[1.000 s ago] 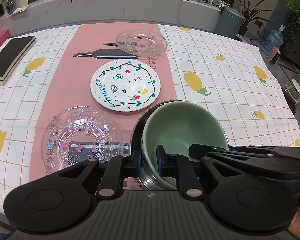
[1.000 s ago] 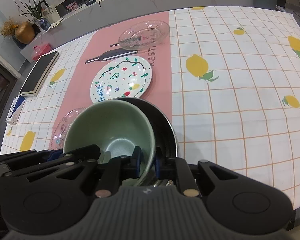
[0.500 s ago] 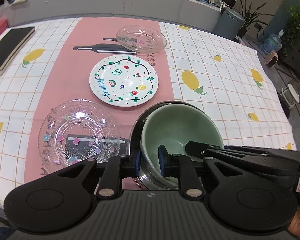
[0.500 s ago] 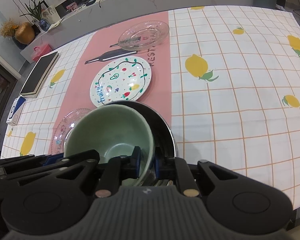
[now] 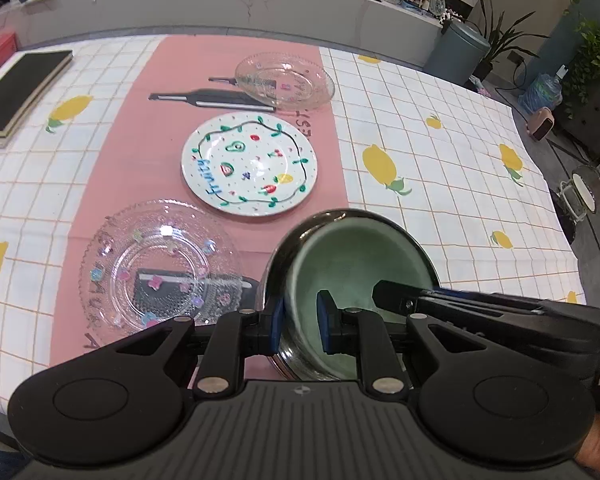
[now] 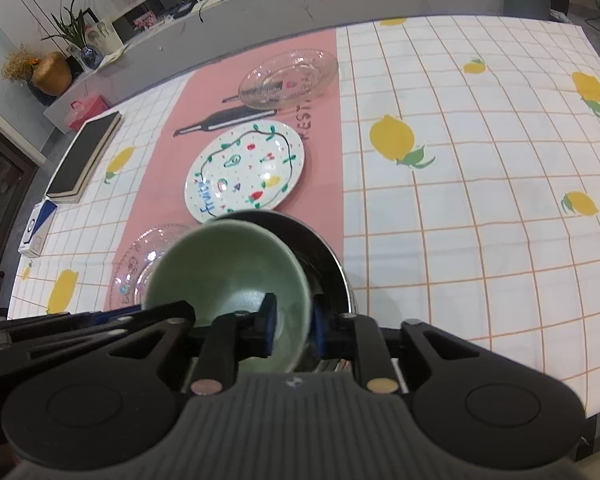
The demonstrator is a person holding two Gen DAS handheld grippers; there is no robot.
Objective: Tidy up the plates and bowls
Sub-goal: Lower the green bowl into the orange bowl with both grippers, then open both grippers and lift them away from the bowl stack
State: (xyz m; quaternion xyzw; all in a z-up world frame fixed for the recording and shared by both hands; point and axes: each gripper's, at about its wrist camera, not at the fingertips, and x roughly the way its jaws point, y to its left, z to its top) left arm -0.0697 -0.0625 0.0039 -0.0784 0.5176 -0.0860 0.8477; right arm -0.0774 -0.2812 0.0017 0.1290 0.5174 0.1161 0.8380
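Observation:
A green bowl sits tilted inside a shiny metal bowl at the table's near edge. My left gripper is shut on the green bowl's left rim. My right gripper is shut on its right rim; the green bowl and metal bowl show there too. A white "Fruity" plate lies beyond, a patterned glass plate to the left, and a clear glass plate at the far end of the pink runner.
A black book lies at the table's far left. A blue-and-white box sits at the left edge. The lemon-print cloth spreads to the right. A grey counter runs behind the table.
Both grippers have lifted and tilted the green bowl slightly within the metal bowl. The plates have not moved.

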